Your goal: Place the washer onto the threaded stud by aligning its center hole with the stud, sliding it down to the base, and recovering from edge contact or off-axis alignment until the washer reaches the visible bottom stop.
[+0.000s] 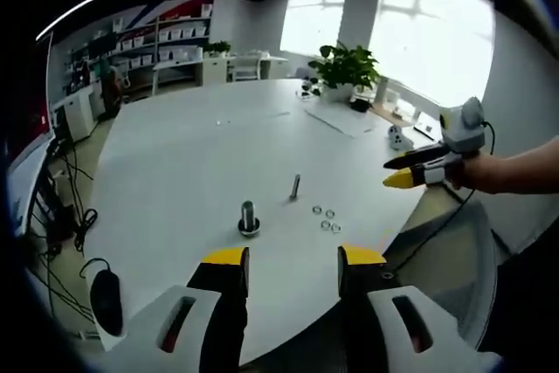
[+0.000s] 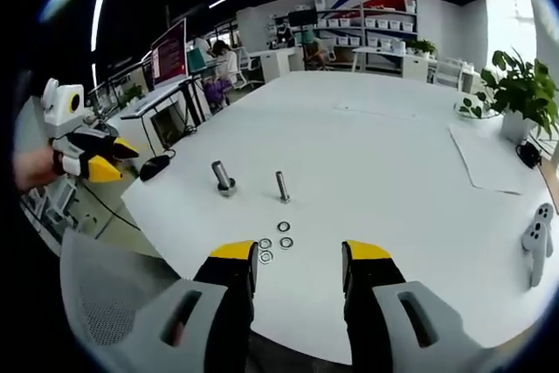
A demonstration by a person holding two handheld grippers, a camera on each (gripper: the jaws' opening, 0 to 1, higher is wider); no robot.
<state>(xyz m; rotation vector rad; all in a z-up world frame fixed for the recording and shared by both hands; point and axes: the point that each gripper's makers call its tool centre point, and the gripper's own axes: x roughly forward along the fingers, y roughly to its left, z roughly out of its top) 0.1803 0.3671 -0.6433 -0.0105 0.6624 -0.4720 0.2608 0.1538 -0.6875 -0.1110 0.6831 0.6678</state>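
Both grippers hover off the near edge of the large round white table (image 2: 393,155), and neither holds anything. The left gripper (image 1: 286,270) has its yellow-tipped jaws spread wide; the right gripper (image 2: 299,265) is spread too.

The task's things sit together near that edge. Four small silver ring washers (image 2: 274,244) lie flat in a loose cluster just ahead of the right gripper. Beyond them stands the slim upright threaded metal stud (image 2: 282,186), and just beside it a thicker grey bolt (image 2: 224,177) on a wider round base, which leans in the right gripper view — possibly only lens distortion.

The step in hand looks like the first pick: no washer is lifted yet. A flat thin ring on a smooth top is awkward to pinch. I would choose the washer standing most apart from its neighbours, come down steeply with the jaws straddling its rim, and close gently so that it does not skate away. Gripping one edge leaves the centre hole free for the stud — then carry it level above the stud's tip before lowering.
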